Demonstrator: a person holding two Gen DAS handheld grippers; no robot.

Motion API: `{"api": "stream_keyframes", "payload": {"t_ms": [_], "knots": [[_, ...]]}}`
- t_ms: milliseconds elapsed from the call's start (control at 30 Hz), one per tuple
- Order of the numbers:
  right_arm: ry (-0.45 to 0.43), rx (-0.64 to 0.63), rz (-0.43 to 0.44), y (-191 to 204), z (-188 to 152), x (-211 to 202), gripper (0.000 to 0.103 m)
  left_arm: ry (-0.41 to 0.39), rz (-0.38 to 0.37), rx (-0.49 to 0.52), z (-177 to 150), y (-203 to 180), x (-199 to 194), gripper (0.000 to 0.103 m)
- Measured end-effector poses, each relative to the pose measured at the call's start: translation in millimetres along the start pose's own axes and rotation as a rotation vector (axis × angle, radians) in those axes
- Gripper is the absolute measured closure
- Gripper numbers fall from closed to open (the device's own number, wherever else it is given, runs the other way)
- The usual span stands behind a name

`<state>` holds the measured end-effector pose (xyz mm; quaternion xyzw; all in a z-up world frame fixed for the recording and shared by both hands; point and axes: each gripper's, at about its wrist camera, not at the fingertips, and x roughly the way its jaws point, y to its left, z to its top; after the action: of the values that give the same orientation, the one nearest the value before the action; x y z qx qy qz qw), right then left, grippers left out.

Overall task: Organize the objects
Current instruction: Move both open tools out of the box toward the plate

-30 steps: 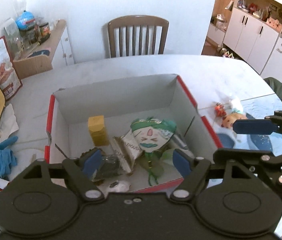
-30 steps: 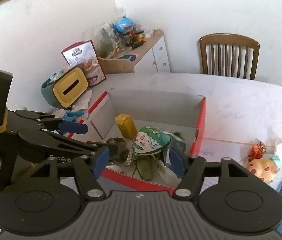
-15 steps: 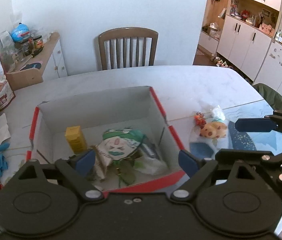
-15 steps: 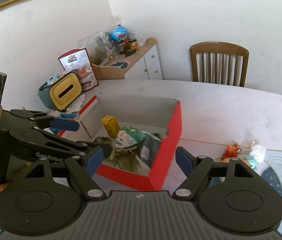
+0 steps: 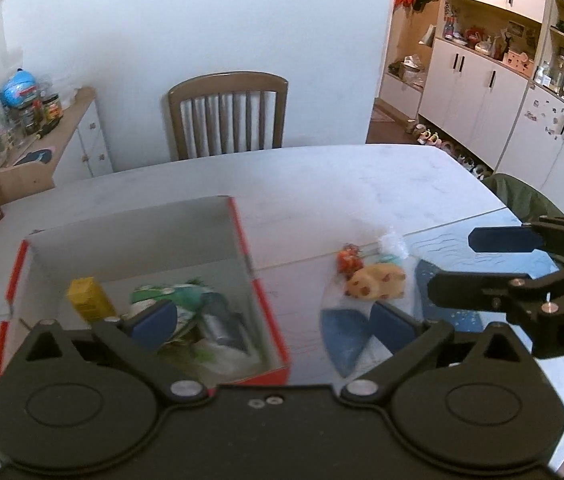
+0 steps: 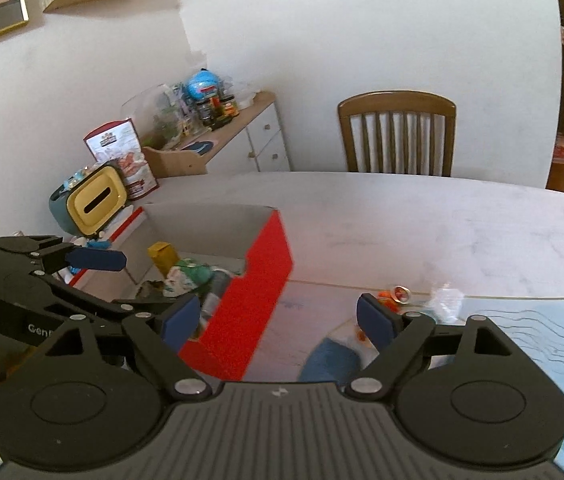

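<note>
We hold both claws spread and empty: the left gripper point(image 5: 271, 320) over the red box point(image 5: 259, 304), the right gripper point(image 6: 279, 320) just past the box's right wall. The yellow spotted toy point(image 5: 376, 280) lies ahead and slightly right of the right claw, on the table beside the blue mat's point(image 5: 482, 276) near-left corner, so the right hand seems nearer. It is plump, lying crosswise, touching a small red trinket point(image 5: 348, 260)
</note>
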<state>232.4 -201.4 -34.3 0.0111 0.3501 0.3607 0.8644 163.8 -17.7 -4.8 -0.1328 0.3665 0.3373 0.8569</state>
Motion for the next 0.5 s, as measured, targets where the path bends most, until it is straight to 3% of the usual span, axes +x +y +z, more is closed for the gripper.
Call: {"api": "stream_keyframes", "payload": {"t_ms": [500], "knots": [[-0.021,0.063,-0.055,-97,-14,-18,0.006,-0.029,-0.016,-0.006,3,-78,34,0.0]]}}
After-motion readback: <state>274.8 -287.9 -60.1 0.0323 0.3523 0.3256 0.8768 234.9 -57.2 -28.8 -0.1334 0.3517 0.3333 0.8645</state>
